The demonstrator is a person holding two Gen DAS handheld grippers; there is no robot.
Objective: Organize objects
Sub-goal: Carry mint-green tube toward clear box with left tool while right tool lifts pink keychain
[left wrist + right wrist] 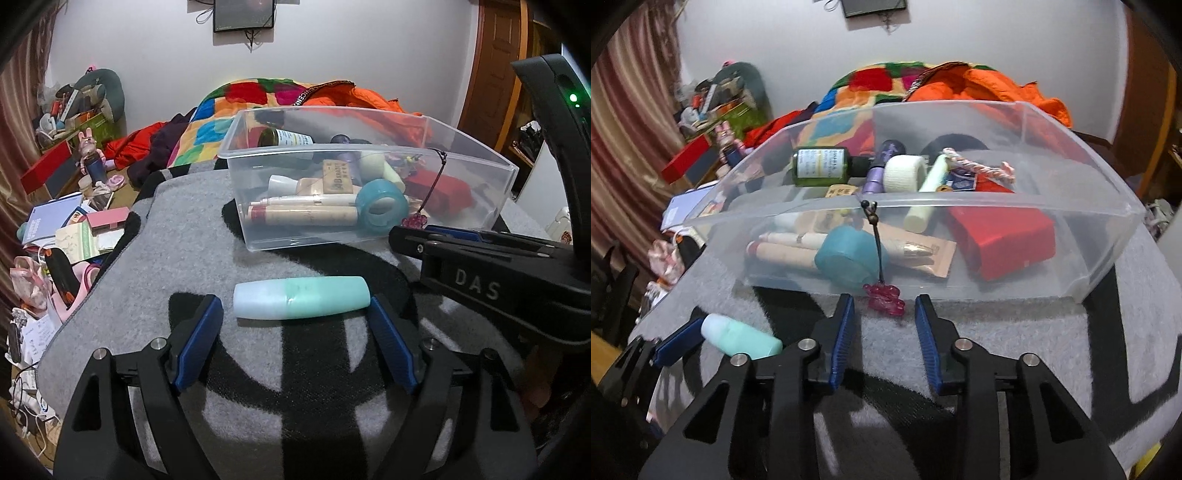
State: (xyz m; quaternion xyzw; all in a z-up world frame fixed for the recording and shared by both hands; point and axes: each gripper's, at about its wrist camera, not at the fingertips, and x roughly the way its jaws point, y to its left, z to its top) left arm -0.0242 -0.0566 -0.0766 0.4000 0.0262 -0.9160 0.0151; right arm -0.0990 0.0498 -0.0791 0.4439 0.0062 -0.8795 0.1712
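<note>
A mint-green and pale blue bottle [301, 297] lies on its side on the grey mat. My left gripper [295, 308] stands open around it, the right pad close to its green end, a gap at the left pad. A pink charm [884, 297] hangs on a dark cord from the front rim of the clear plastic bin [997, 206]. It dangles between the pads of my right gripper [884, 308], which are narrowly apart and not pressing on it. The bottle [738, 339] also shows at the right wrist view's lower left, beside a left finger [677, 345].
The bin [472, 155] holds several items: a teal tape roll [382, 205], cosmetic tubes, a red box [1001, 240], a green bottle [820, 166]. The grey and black mat [184, 240] drops off at the left onto cluttered boxes and papers. A colourful blanket lies behind.
</note>
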